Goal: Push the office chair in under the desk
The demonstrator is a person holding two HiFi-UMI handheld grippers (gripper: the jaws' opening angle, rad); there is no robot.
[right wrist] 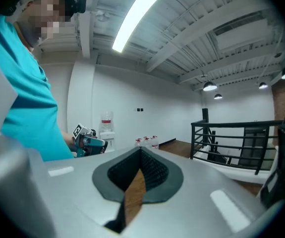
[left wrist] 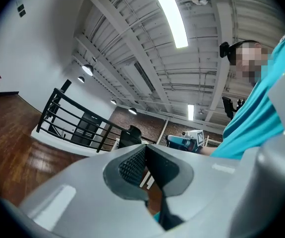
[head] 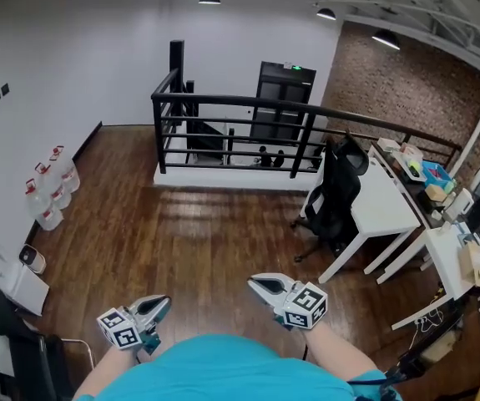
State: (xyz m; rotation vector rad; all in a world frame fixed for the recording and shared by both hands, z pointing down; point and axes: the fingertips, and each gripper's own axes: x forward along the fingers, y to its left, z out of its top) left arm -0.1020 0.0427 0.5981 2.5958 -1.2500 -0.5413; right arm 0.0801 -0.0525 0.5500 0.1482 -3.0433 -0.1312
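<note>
The wooden floor (head: 198, 241) fills most of the head view, with a black railing (head: 240, 128) across its far side. To the right stands the white desk (head: 381, 199), its top crowded at the far end with small items I cannot make out. The black chair (head: 336, 195) stands at the desk's left side, just beside its edge, with its base and castors out on the open floor, not under the top. A cluster of water bottles (head: 52, 186) sits against the left wall.

The 2 grippers are low in the head view, close to the person's body and well apart from the chair. The left gripper (head: 163, 303) has its jaws together with nothing between them. The right gripper (head: 256, 285) is likewise closed and empty; only floor shows through the slit below its pads.

As I judge it, the task has not begun. No gripper touches the chair, and the seat is not yet tucked in. All of it is left: walk across the floor, set the grippers against the chair's back, and roll it in under the desk.
</note>
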